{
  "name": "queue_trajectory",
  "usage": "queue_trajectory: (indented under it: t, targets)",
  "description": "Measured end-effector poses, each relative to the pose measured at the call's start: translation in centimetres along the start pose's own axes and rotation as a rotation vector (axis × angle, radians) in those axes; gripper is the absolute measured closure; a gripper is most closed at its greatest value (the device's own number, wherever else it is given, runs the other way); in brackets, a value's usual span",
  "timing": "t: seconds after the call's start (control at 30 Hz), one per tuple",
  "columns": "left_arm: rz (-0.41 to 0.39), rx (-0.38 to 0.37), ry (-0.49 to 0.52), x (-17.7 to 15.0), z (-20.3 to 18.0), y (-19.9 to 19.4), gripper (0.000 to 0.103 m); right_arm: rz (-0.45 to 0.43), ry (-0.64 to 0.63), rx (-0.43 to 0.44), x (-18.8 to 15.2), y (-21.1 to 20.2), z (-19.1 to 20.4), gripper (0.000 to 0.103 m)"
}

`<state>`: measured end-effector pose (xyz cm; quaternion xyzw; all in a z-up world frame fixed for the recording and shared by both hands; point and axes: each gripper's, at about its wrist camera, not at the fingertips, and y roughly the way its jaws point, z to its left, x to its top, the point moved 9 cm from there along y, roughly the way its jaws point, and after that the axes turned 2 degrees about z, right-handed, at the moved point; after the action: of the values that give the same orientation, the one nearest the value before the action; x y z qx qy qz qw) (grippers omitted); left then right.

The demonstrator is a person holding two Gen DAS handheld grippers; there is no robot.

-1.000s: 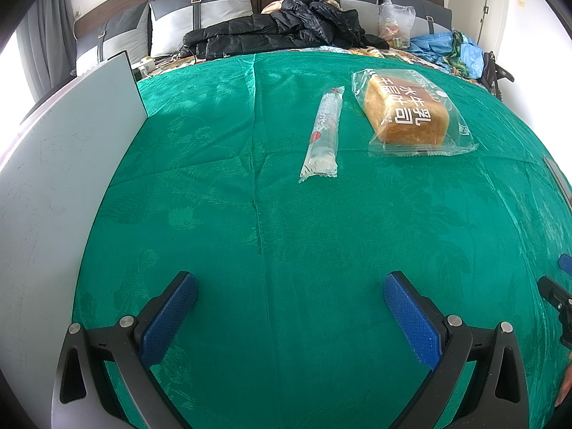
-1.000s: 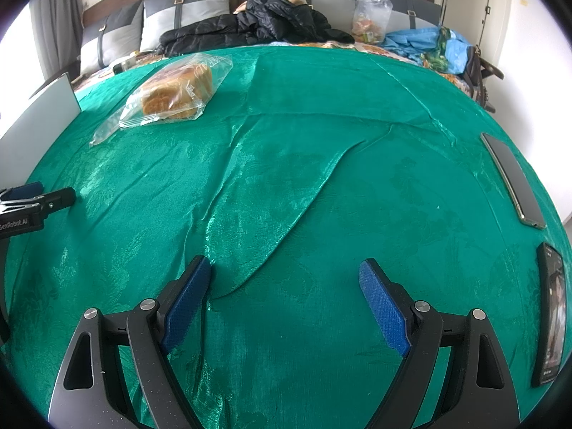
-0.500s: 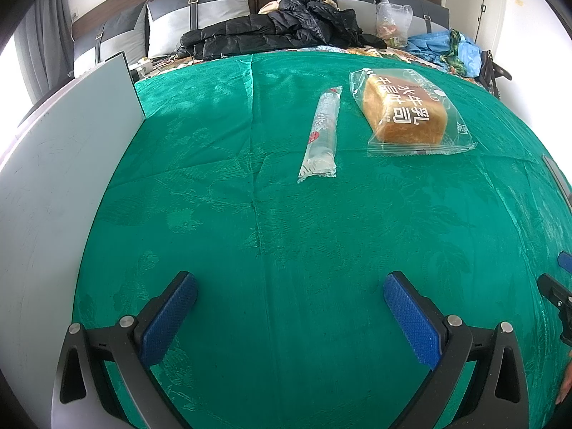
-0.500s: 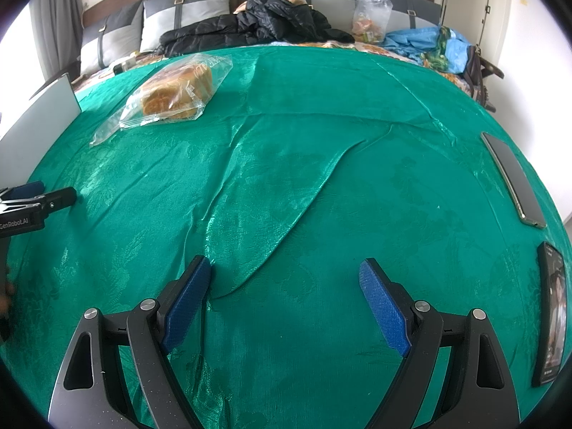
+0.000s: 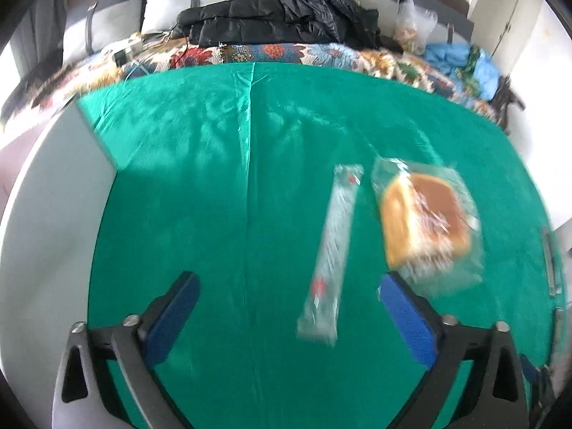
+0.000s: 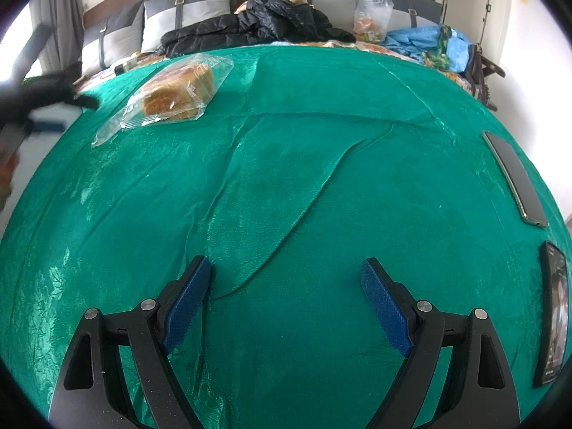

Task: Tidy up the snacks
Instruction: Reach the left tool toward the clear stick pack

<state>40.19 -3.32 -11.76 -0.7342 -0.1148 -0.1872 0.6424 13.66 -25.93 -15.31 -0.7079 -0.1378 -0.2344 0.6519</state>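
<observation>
A long clear snack stick pack (image 5: 330, 250) lies on the green cloth (image 5: 214, 214), its near end between my left gripper's fingers. A bagged bread loaf (image 5: 425, 225) lies just right of it, beside the right finger. My left gripper (image 5: 286, 296) is open and empty, above the cloth; the view is motion-blurred. In the right wrist view the bread loaf (image 6: 178, 93) lies far left. My right gripper (image 6: 286, 279) is open and empty over bare green cloth (image 6: 321, 178). The left gripper (image 6: 43, 89) shows blurred at the left edge.
A grey-white board (image 5: 50, 214) stands along the cloth's left side. Two phones (image 6: 514, 178) (image 6: 554, 321) lie at the right edge. A black jacket (image 6: 257, 25), pillows, a snack bag (image 6: 371, 18) and blue fabric (image 6: 429, 43) lie behind the cloth.
My left gripper has moved forward and up toward the stick pack and bread, which now lie close to its fingers. My right gripper has stayed still.
</observation>
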Motion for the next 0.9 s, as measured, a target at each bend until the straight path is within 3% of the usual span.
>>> queue_trajectory:
  t: [0.1, 0.17, 0.23, 0.27, 0.3, 0.5, 0.8, 0.9]
  targets:
    - [0.061, 0.011, 0.040, 0.5, -1.0, 2.5, 0.035, 0.000, 0.001, 0.001, 0.0, 0.0, 0.1, 0.015]
    - [0.068, 0.000, 0.075, 0.5, -2.1, 3.3, 0.041, 0.000, 0.001, 0.001, 0.0, 0.0, 0.1, 0.015]
    - [0.038, 0.027, 0.149, 0.6, -3.1, 3.4, 0.066, 0.000, 0.001, 0.002, 0.0, 0.0, 0.0, 0.015]
    - [0.025, 0.004, 0.178, 0.6, -3.9, 3.2, 0.079, 0.000, 0.001, 0.002, 0.0, 0.0, 0.1, 0.015]
    - [0.026, 0.008, 0.179, 0.7, -3.9, 3.1, 0.084, 0.000, 0.001, 0.002, 0.0, 0.0, 0.0, 0.015]
    - [0.004, 0.013, 0.094, -2.3, -1.8, 1.3, 0.085, 0.001, 0.002, 0.003, 0.0, 0.1, 0.0, 0.015]
    - [-0.026, 0.057, 0.069, -15.8, 2.9, -6.1, 0.085, 0.001, 0.002, 0.003, 0.0, 0.1, 0.0, 0.015]
    - [-0.027, 0.040, 0.060, -18.4, 3.3, -6.6, 0.084, 0.001, 0.002, 0.003, 0.0, 0.1, 0.0, 0.015]
